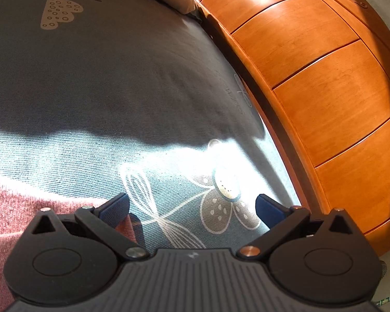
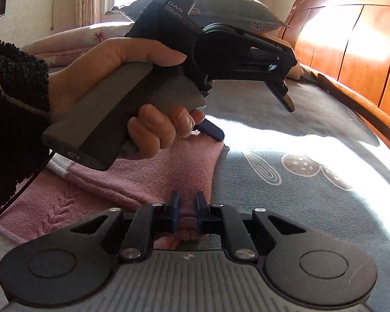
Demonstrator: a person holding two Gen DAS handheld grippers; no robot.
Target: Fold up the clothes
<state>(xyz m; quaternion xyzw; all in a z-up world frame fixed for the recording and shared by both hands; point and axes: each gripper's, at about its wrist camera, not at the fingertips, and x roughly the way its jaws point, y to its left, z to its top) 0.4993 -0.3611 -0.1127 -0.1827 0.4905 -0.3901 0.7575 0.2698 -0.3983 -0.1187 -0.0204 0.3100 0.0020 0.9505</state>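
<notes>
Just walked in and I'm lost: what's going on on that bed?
A person is folding a pink garment on the grey bedsheet with two handheld grippers. The right gripper is shut on the garment's edge. The left gripper, in the person's hand, is open and empty, beside the wooden headboard.

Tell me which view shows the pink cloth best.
The right wrist view: the pink cloth spreads across the bed, its edge pinched by the right gripper. The left wrist view catches only a corner beside the open left gripper.
</notes>
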